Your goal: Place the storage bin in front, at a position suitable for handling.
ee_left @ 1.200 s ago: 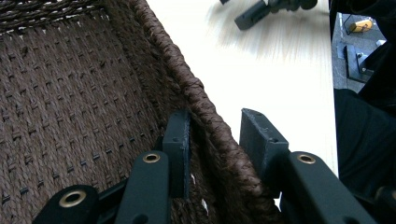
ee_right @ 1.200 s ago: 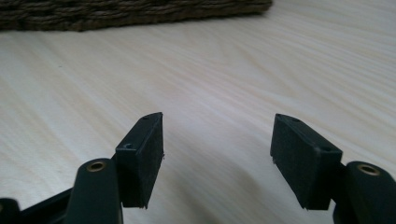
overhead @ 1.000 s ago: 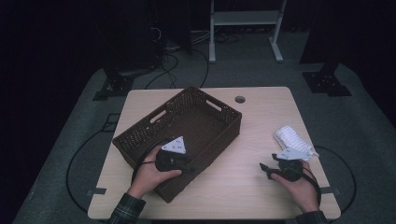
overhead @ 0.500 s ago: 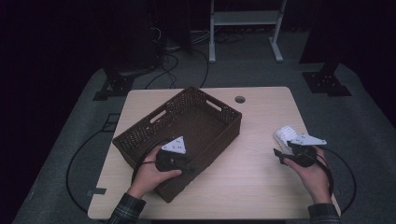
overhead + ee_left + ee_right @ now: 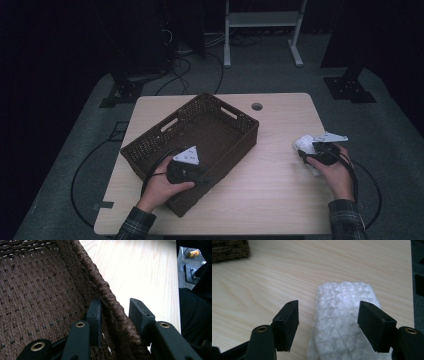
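A dark brown woven basket [image 5: 155,127] stands empty on the left half of the pale wooden table [image 5: 270,190]. My left gripper [image 5: 206,180] straddles its near right wall: in the left gripper view the left gripper [image 5: 115,302] has one jaw inside and one outside, closed on the braided rim [image 5: 100,282]. At the table's right edge lies a white textured cloth [image 5: 301,143]. My right gripper [image 5: 306,156] sits over it. In the right gripper view the right gripper [image 5: 329,304] stands open, with the cloth [image 5: 339,315] between the jaws and under the right one.
A round cable hole [image 5: 257,106] sits near the table's far edge. Bare wood lies between the basket and the cloth. The cloth is close to the table's right edge. A white metal stand [image 5: 260,20] and floor cables [image 5: 185,65] are behind the table.
My right hand has carried its gripper away from the person and to the right, onto the white cloth. The left gripper and basket have stayed put.
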Action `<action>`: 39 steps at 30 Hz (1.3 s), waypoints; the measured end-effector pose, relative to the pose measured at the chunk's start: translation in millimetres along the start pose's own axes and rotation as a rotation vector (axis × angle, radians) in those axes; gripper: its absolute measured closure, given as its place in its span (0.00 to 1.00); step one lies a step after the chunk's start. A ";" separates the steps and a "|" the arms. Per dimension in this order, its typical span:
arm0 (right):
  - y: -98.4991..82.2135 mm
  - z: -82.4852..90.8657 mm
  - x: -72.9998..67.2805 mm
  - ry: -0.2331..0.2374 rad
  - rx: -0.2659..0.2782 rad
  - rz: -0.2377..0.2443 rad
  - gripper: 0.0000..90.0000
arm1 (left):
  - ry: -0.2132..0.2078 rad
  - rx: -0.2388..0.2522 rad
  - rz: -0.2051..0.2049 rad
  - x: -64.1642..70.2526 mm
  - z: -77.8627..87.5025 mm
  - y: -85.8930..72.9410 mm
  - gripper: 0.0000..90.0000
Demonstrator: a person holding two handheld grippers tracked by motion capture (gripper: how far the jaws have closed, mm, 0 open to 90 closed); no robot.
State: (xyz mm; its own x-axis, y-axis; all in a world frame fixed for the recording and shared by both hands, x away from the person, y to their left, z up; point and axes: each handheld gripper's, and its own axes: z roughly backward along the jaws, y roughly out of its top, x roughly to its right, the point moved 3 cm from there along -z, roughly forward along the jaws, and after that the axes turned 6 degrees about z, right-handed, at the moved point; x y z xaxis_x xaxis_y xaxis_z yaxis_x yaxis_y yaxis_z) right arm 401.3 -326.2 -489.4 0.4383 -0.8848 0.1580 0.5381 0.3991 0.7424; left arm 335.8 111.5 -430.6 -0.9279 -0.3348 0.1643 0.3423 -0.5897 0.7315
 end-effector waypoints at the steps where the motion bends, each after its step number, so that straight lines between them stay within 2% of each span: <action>1: -1.6 -3.0 1.7 0.003 -0.009 0.001 0.36 | 0.000 0.000 0.000 0.0 0.0 0.0 0.70; 4: -6.2 -9.9 3.9 0.006 -0.041 0.000 0.36 | -0.001 -0.001 -0.001 -0.1 0.0 0.0 0.69; 9: -9.8 -13.6 4.5 0.029 -0.055 0.002 0.32 | -0.003 -0.002 0.001 -0.1 -0.1 -0.1 0.69; 16: -18.9 -17.7 8.6 0.033 -0.056 -0.011 0.30 | -0.002 -0.002 0.000 -0.1 -0.2 -0.1 0.69; 19: -22.1 -18.3 7.9 0.031 -0.051 0.020 0.30 | -0.003 -0.002 0.002 -0.1 -0.3 -0.1 0.69; 21: -22.5 -18.3 6.9 0.028 -0.050 0.019 0.31 | -0.002 -0.002 0.002 0.0 -0.3 -0.2 0.69; 26: -23.3 -13.8 8.2 -0.027 -0.060 0.000 0.54 | -0.002 -0.002 0.003 0.1 -0.4 -0.2 0.69; 28: -24.1 -12.1 7.3 -0.040 -0.066 0.002 0.59 | -0.002 -0.002 0.001 0.1 -0.5 -0.2 0.69; 32: -22.5 -8.6 0.9 -0.097 -0.110 0.025 0.78 | 0.000 -0.002 -0.002 0.3 -0.4 -0.2 0.69; 35: -21.2 -7.7 -2.7 -0.125 -0.130 0.030 0.83 | 0.001 -0.003 -0.004 0.3 -0.3 -0.1 0.69; 39: -23.5 -1.2 -4.2 -0.094 -0.095 -0.020 0.86 | -0.002 -0.004 -0.002 0.0 -0.4 0.0 0.69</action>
State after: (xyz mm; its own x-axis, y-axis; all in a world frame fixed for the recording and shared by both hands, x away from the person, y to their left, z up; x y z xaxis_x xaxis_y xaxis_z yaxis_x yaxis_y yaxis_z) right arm 387.8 -331.5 -508.3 0.3600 -0.9097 0.2071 0.6140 0.3982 0.6815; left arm 335.9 111.2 -430.9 -0.9289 -0.3322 0.1639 0.3409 -0.5937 0.7289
